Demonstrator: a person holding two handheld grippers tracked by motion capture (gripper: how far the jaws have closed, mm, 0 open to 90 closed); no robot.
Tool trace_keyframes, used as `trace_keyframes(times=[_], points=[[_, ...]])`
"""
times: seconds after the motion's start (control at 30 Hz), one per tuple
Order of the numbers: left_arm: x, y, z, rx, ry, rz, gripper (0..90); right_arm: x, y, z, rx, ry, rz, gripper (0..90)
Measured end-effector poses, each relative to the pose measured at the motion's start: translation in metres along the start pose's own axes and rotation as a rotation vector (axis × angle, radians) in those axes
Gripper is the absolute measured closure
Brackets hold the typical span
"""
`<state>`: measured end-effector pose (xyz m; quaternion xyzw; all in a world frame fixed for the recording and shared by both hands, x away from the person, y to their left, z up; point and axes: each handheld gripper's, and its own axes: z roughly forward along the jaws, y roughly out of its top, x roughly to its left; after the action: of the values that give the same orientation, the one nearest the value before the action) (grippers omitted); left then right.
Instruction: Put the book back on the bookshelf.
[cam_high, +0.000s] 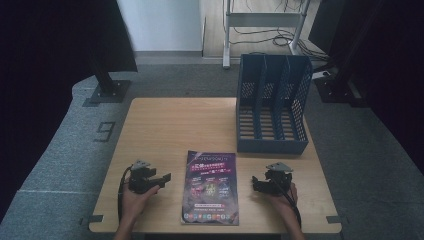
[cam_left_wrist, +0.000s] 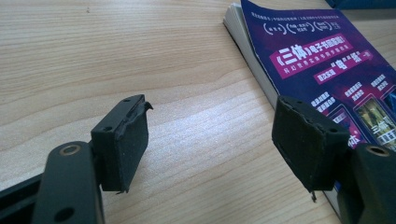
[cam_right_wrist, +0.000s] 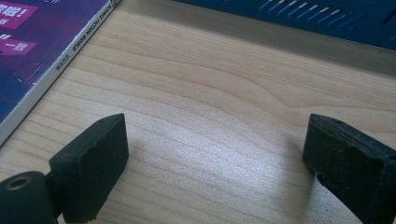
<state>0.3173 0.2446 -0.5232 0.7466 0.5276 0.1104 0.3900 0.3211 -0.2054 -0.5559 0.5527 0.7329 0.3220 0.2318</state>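
High view showed the purple-covered paperback magazine (cam_high: 210, 187) lying flat and untouched at the wooden table's (cam_high: 165, 125) near edge, both the left gripper (cam_high: 162, 178) and right gripper (cam_high: 256, 181) empty with jaws spread, and the blue slotted file rack (cam_high: 271, 104) at the far right corner awaiting it.

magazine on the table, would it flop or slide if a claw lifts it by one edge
The magazine looks thin and soft-bound, so it would probably sag when held by one edge. Its glossy cover may slip between pads. Lying flat on the table, its edge seems hard to get under.
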Motion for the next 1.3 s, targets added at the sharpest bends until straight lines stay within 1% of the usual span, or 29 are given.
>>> trace_keyframes(times=[0.07, 0.1, 0.17, 0.27, 0.5, 0.67, 0.77, 0.83, 0.87, 0.9, 0.93, 1.0, 1.07, 1.1, 1.13, 1.17, 1.2, 1.23, 1.3], points=[[0.0, 0.0, 0.0, 0.0, -0.001, 0.001, 27.0, 0.0, 0.0, 0.0, 0.0, 0.0, 0.0, 6.3], [0.0, 0.001, -0.001, -0.01, -0.012, -0.004, 27.0, 0.0, 0.0, 0.0, 0.0, 0.0, 0.0, 6.3], [0.001, 0.001, -0.003, -0.021, -0.014, -0.008, 27.1, 0.0, 0.0, 0.0, 0.0, 0.0, 0.0, 6.2], [0.003, 0.001, -0.003, -0.024, -0.01, -0.011, 27.1, 0.0, 0.0, 0.0, -0.002, -0.002, 0.0, 7.5], [0.002, 0.001, -0.004, -0.031, -0.018, -0.019, 27.1, -0.001, 0.0, -0.001, -0.009, -0.004, 0.006, 10.7], [0.001, 0.002, -0.002, -0.025, -0.014, -0.013, 27.1, 0.0, 0.0, -0.002, -0.015, 0.001, 0.004, 13.8], [0.0, 0.001, 0.002, -0.023, -0.019, -0.012, 27.1, 0.002, 0.002, -0.002, -0.022, 0.036, 0.013, 14.4], [-0.001, 0.0, 0.004, -0.018, -0.018, -0.013, 27.2, 0.003, 0.003, -0.003, -0.029, 0.044, 0.013, 14.5], [-0.001, -0.001, 0.007, -0.004, -0.011, -0.011, 28.5, 0.007, 0.005, -0.005, -0.043, 0.052, 0.005, 14.6], [-0.001, -0.001, 0.007, -0.004, -0.011, -0.011, 28.8, 0.007, 0.005, -0.005, -0.043, 0.052, 0.005, 14.6], [-0.003, -0.001, 0.008, -0.002, -0.011, -0.009, 28.8, 0.011, 0.006, -0.006, -0.051, 0.062, -0.005, 14.6], [-0.004, -0.001, 0.008, -0.008, -0.014, -0.006, 28.9, 0.013, 0.007, -0.006, -0.052, 0.069, -0.004, 14.6], [-0.007, 0.0, 0.009, -0.018, -0.034, -0.011, 28.9, 0.018, 0.009, -0.006, -0.054, 0.089, -0.017, 14.6], [-0.007, 0.0, 0.009, -0.018, -0.034, -0.011, 28.9, 0.018, 0.009, -0.006, -0.054, 0.089, -0.017, 14.6], [-0.009, 0.0, 0.01, -0.018, -0.05, -0.015, 28.9, 0.02, 0.009, -0.005, -0.054, 0.096, -0.02, 14.7], [-0.012, 0.0, 0.013, -0.014, -0.065, -0.012, 28.9, 0.023, 0.011, -0.004, -0.053, 0.115, -0.03, 14.7], [-0.012, 0.0, 0.013, -0.014, -0.065, -0.012, 28.9, 0.023, 0.011, -0.004, -0.053, 0.115, -0.03, 14.7], [-0.016, 0.001, 0.017, -0.01, -0.071, 0.001, 28.9, 0.026, 0.013, -0.002, -0.054, 0.131, -0.032, 14.8], [-0.018, 0.001, 0.018, -0.012, -0.076, 0.002, 28.9, 0.029, 0.014, -0.001, -0.059, 0.143, -0.028, 15.3]])
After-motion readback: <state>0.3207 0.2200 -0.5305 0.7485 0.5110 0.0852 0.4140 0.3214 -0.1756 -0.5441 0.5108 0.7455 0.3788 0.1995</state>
